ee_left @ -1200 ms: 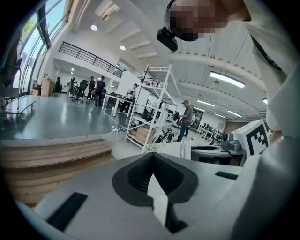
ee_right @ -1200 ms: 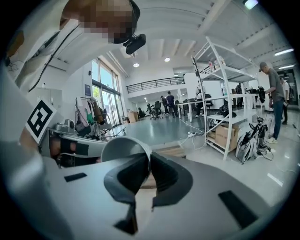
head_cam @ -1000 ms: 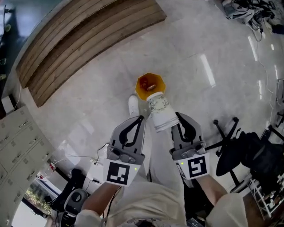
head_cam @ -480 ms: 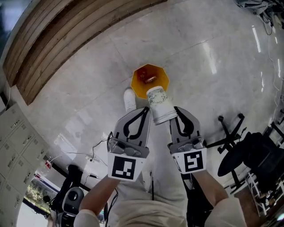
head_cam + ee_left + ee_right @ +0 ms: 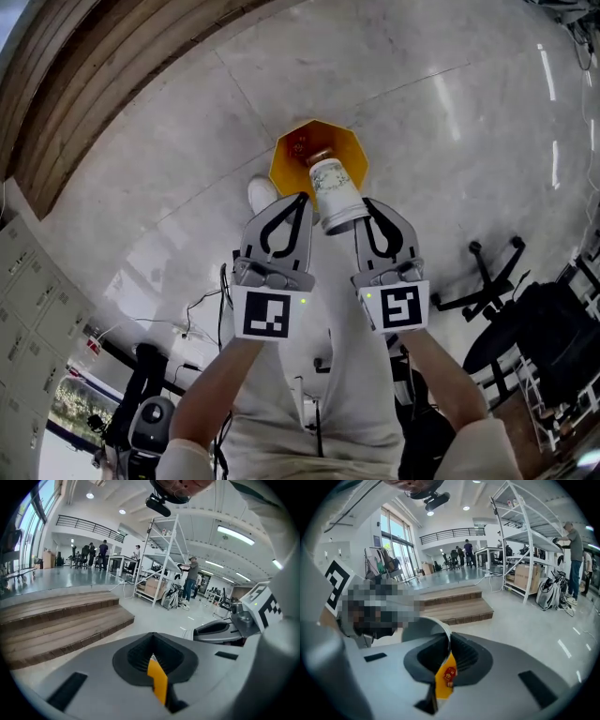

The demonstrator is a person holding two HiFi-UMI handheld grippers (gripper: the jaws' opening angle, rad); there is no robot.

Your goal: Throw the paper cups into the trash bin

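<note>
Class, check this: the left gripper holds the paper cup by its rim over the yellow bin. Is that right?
No. The right gripper holds the paper cup by its rim over the yellow bin; the right gripper view shows the rim between its jaws.

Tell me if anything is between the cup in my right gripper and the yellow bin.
Nothing visible is. In the head view the paper cup, held at its rim by the right gripper, overlaps the open mouth of the trash bin. A shoe stands beside the bin, not over it.
</note>
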